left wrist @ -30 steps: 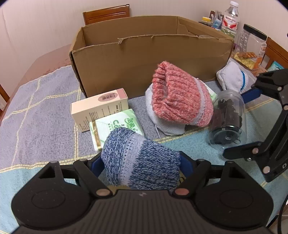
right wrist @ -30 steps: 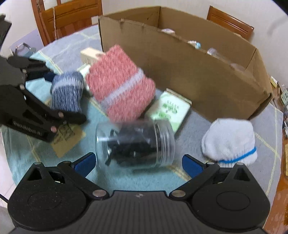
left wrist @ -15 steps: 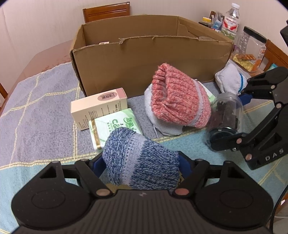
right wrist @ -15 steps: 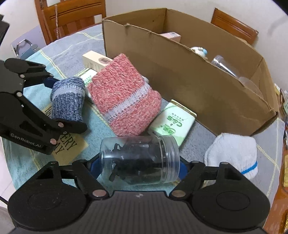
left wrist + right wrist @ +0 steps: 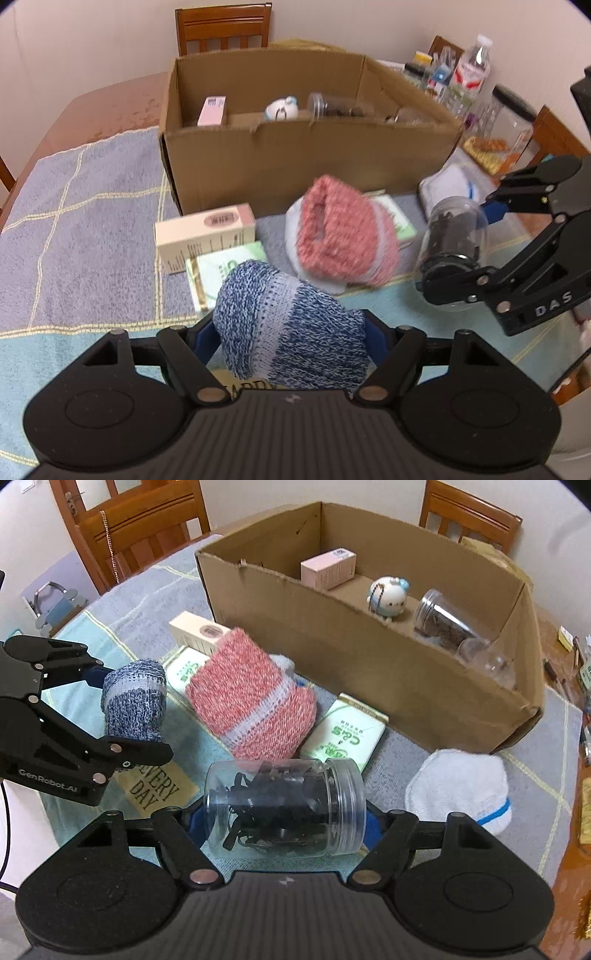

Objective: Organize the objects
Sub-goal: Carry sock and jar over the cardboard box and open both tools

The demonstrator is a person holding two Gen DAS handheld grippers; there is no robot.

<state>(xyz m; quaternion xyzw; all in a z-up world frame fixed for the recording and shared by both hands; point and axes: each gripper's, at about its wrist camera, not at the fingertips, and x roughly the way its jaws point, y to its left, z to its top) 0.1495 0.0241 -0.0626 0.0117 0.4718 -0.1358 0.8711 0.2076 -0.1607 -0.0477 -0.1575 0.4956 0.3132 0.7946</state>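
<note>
Our left gripper [image 5: 291, 338] is clenched on the blue knitted roll [image 5: 288, 325]; its jaws are closing a little further, blue pads pressed into both sides of the wool. Both tools tilt steeply down toward the table, ours at six o'clock in each wrist view. From the right wrist camera, that left gripper [image 5: 125, 716] sits at nine o'clock, holding the blue roll upright above the teal cloth [image 5: 74, 716], near a card [image 5: 155, 786] printed "EVERY DAY".

Our right gripper [image 5: 284, 818] grasps the clear jar [image 5: 284, 806] of black clips, lying sideways between the pads, lid toward three o'clock. From the left wrist camera we see the right gripper [image 5: 469, 240] at three o'clock with the jar's lid end facing us.

At centre lies the red knitted roll [image 5: 251, 698], resting on something pale grey. Just beside it, toward four o'clock in the right view, a green tissue pack [image 5: 347, 731] lies flat; a second green pack [image 5: 184, 672] and a cream carton [image 5: 199, 633] sit toward ten o'clock. A white rolled sock [image 5: 458, 786] with a blue stripe lies at three o'clock.

At twelve o'clock stands the open cardboard box [image 5: 369, 653], holding a pink carton [image 5: 328, 568], a small white figurine [image 5: 386, 596] and another clear jar [image 5: 443, 622] on its side. Wooden chairs [image 5: 136, 520] stand behind the table
</note>
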